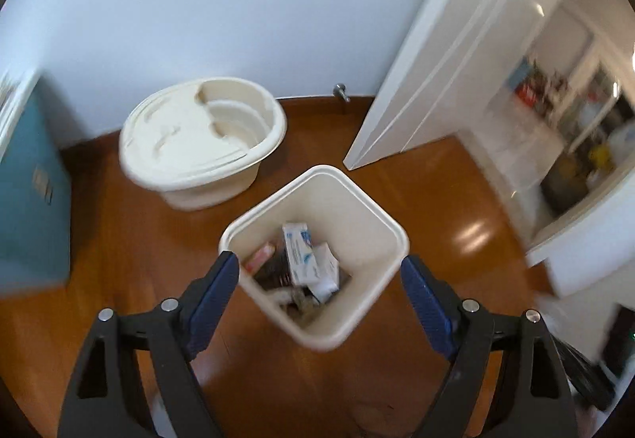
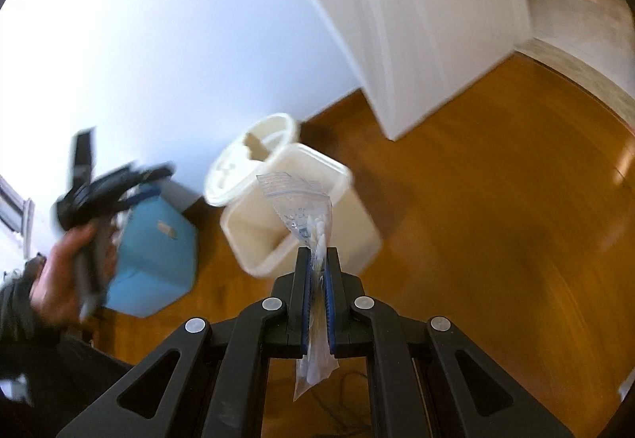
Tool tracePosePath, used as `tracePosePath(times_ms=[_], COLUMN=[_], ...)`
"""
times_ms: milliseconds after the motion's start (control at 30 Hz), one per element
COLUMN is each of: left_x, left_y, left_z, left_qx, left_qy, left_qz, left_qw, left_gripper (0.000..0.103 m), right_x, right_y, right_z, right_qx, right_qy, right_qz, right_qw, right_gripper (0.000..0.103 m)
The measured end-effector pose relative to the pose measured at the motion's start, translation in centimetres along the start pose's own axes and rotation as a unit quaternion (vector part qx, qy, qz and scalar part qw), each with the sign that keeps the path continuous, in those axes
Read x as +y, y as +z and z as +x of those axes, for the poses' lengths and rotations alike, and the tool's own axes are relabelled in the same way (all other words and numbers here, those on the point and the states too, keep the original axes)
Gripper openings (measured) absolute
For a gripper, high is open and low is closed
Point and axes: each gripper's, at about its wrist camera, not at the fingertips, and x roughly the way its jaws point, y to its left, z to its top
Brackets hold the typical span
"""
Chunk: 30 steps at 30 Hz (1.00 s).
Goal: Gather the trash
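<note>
A cream square trash bin [image 1: 246,227] stands on the wood floor, holding boxes and wrappers [image 1: 303,259]. My left gripper [image 1: 319,271] is open and empty, its blue pads either side of the bin's near rim, above it. In the right wrist view my right gripper [image 2: 317,253] is shut on a clear zip bag of cotton swabs [image 2: 305,211], held in the air in front of the bin [image 2: 357,207]. The left gripper [image 2: 107,188] shows there in a hand at the left, blurred.
The bin's cream lid [image 1: 198,140] lies on the floor behind it by the pale wall. A teal box [image 1: 27,191] sits left. A white open door [image 1: 456,53] stands right, with a cluttered room [image 1: 575,120] beyond.
</note>
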Motion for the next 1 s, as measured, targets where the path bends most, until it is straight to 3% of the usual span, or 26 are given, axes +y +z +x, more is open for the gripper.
tracePosePath(times_ms=[100,200,400,600,667,733,867,967,1000], left_x=[2.8,4.2,2.8,4.0,4.7,5.2,4.7,3.9,3.7], left_y=[-2.0,-3.4,-2.7,-1.8,-1.5,-1.2,-1.3,-2.3,-2.7], left_z=[-3.7,-5.8,-7.3,-7.4,-7.4,-7.1,-7.1,-8.2,-9.2], left_qx=[0.006,-0.013,-0.062,-0.055,-0.058,-0.057,-0.056,-0.057,-0.061], left_qy=[-0.017,-0.013,-0.001,-0.004,-0.001,0.005,0.009,0.019,0.016], left_qz=[-0.038,-0.042,0.029,0.038,0.037,0.037,0.066,0.119,0.133], left_qw=[0.9991,0.9989,0.9976,0.9978,0.9977,0.9977,0.9962,0.9911,0.9890], left_gripper=[0.087,0.087,0.087,0.087,0.087,0.087,0.087,0.087,0.087], right_x=[3.2,7.1,12.3,14.0,14.2,13.9,15.0,18.0,19.0], right_y=[3.0,5.7,6.6,5.2,4.4,3.8,3.0,1.8,1.1], right_z=[2.6,6.7,13.9,21.9,24.5,25.9,24.2,19.0,16.9], right_qx=[0.008,0.019,0.035,0.080,0.101,0.111,0.096,0.068,0.058], right_qy=[0.016,0.022,-0.007,-0.078,-0.110,-0.126,-0.144,-0.185,-0.201], right_qz=[0.010,0.012,-0.015,-0.055,-0.069,-0.064,-0.070,-0.095,-0.105], right_qw=[1.000,1.000,0.999,0.992,0.986,0.984,0.982,0.976,0.972], right_gripper=[0.007,0.007,0.007,0.009,0.023,0.067,0.071,0.076,0.083])
